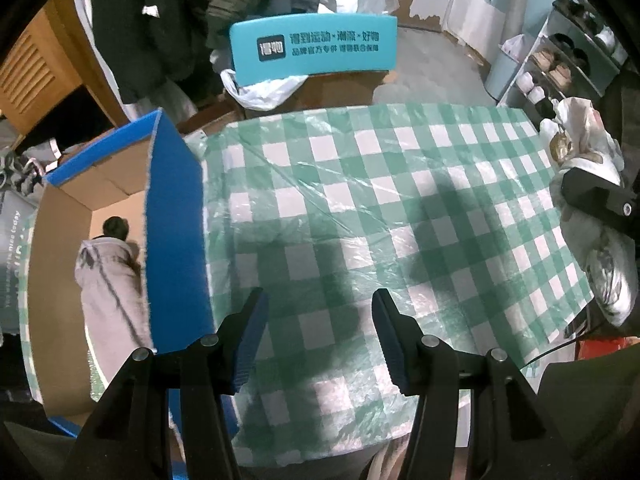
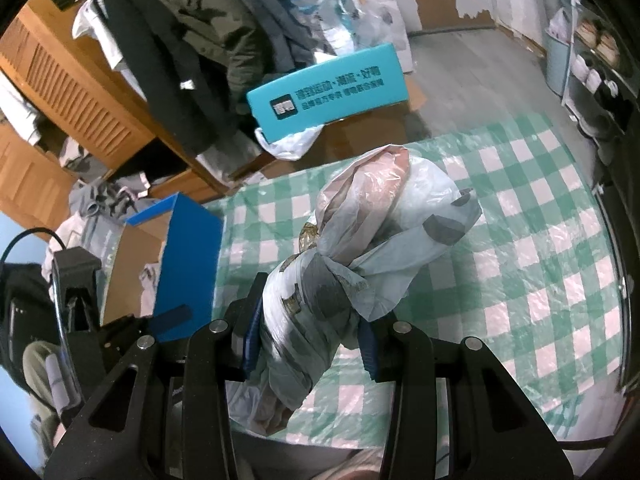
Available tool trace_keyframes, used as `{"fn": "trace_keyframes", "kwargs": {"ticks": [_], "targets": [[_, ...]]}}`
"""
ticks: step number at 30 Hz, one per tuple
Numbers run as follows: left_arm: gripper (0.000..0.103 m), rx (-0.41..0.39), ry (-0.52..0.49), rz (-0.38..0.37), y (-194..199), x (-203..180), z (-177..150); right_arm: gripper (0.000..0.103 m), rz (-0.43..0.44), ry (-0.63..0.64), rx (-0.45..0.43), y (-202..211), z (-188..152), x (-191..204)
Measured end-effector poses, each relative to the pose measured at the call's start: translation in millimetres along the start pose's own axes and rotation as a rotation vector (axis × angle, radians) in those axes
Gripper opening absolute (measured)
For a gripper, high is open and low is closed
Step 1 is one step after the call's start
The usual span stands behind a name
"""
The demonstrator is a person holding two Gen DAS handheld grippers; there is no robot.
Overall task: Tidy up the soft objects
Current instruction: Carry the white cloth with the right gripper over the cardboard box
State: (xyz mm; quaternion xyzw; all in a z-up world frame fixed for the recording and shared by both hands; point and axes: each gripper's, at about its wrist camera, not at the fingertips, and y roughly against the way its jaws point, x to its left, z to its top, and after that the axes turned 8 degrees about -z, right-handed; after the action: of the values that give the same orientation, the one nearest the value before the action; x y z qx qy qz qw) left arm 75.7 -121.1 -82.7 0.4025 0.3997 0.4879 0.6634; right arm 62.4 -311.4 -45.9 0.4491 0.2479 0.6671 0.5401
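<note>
Left wrist view: left gripper (image 1: 318, 340), jaws spread wide with nothing between them, hovering over the counter (image 1: 400, 184) with its green-check cloth under clear plastic film. Box (image 1: 172, 216), blue outside and bare cardboard inside, stands open at the counter's left edge; one soft item, a pale grey robe (image 1: 108, 280), already lies in it. At the far right edge, the bundle (image 1: 584, 148) shows partly, with the right gripper's black body against it. Right wrist view: right gripper (image 2: 310, 340) clamped on the bundle (image 2: 360, 240), a plastic-wrapped soft roll knotted at the middle, pale blue-white film with grey printed patches and something pinkish inside; held off the counter (image 2: 520, 240), its free end pointing up and away, a short tail hanging below the jaws. The box (image 2: 188, 264) sits to the left, near the left gripper (image 2: 76, 300), seen edge-on there. Handling, judged: light, compliant, not fragile; film is slick and may creep through the pads; contents will squash, so the grip slackens as it compresses. Best hold: across the tight wrapped neck just below the knot, where it is now gripped; loose film ends would tear or slip.
</note>
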Motion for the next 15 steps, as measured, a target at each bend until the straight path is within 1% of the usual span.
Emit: {"fn": "trace_keyframes", "kwargs": {"ticks": [9, 14, 15], "targets": [[0.055, -0.040, 0.017, 0.003, 26.7, 16.0, -7.0, 0.039, 0.032, 0.080, -0.015, 11.4, -4.4, 34.6], [0.054, -0.084, 0.037, -0.003, 43.6, 30.0, -14.0, 0.039, 0.045, 0.114, -0.018, 12.5, -4.7, 53.6], [0.052, -0.090, 0.045, -0.005, 47.0, 34.5, -15.3, 0.039, 0.048, 0.121, -0.018, 12.1, -4.6, 57.2]]}}
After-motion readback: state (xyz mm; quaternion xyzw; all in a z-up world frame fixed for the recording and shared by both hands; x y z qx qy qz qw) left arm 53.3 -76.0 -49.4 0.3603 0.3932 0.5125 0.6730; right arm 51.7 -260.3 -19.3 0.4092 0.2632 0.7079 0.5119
